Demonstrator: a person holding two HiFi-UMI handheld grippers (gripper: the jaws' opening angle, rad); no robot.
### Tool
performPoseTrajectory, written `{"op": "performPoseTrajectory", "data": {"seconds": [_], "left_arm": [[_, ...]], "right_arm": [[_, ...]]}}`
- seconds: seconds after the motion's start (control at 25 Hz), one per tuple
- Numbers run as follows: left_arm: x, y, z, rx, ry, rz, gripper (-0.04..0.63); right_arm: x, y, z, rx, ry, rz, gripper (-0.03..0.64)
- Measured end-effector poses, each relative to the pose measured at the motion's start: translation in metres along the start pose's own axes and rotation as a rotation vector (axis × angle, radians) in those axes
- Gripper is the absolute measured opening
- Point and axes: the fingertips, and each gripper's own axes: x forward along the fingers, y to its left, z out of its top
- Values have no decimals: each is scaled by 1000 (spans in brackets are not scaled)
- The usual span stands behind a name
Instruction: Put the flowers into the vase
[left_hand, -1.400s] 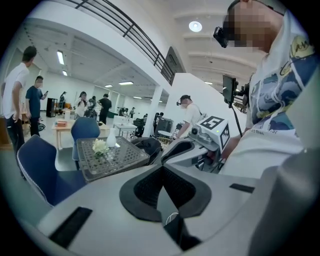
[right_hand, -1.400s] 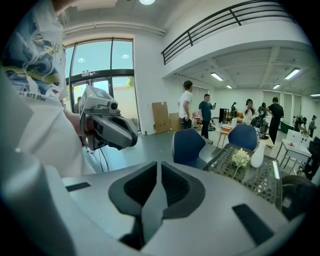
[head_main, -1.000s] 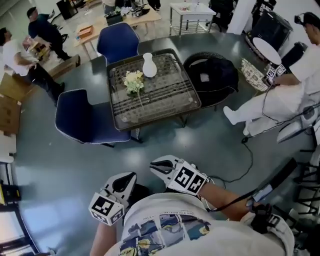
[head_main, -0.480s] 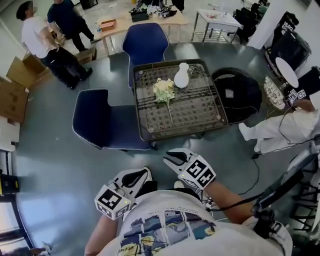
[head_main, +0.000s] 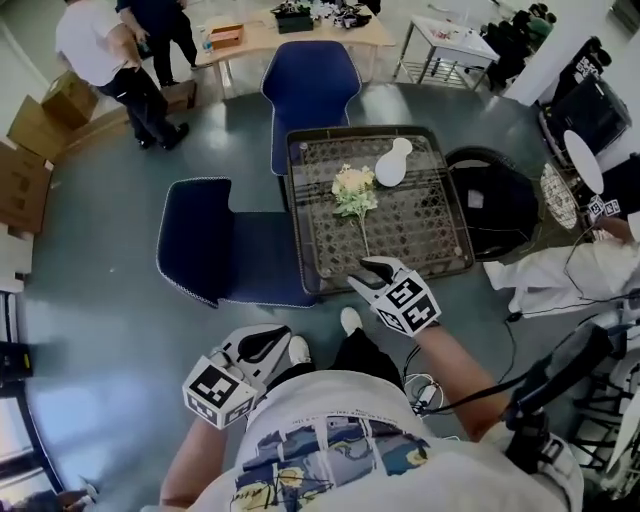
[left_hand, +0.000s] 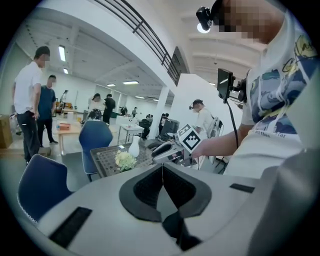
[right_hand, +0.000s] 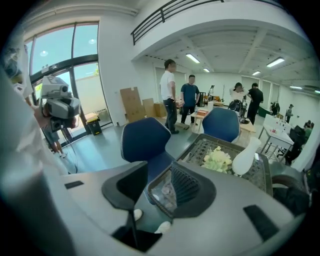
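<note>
A grey floor (head_main: 90, 330) fills most of the head view. Ahead of the person stands a low square glass-topped table (head_main: 425, 225) with a woven lattice under the glass. One blue chair (head_main: 205, 245) sits at its left side and another blue chair (head_main: 310, 85) at its far side. A black round seat (head_main: 490, 205) is just right of the table, and two people (head_main: 110, 50) stand at the far left beside cardboard boxes (head_main: 40, 150).

The right gripper (head_main: 375, 272) reaches out over the table's near edge. Its jaws have just been opening and stand apart with nothing held between them; only the table corner and floor show through the gap. The left gripper (head_main: 262, 343) hangs nearer the body, left of the right one and well short of the table, with its jaws pressed together and empty.

The flowers (head_main: 353, 190), a pale bouquet, lie flat on the glass near the table's middle, with the stem pointing toward the near edge. The white vase (head_main: 392, 165) stands upright just right of the blooms and slightly farther back.
</note>
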Motion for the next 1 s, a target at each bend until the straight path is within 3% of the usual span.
{"op": "performPoseTrajectory", "data": {"seconds": [0.48,0.64,0.84,1.0], "left_arm": [[60,42,57,-91,-10,186,11],[76,46,65,-133,2,268,11],[86,60,66,-172,5,367,11],[75,55,58,-218,17,467,11]], "right_arm": [[86,-218,30,128,46,-41,172],[137,-255,18,163,105,14,207],[191,-306,5,177,168,-38,257],[226,-319,-17,221,240,-30,262]]}}
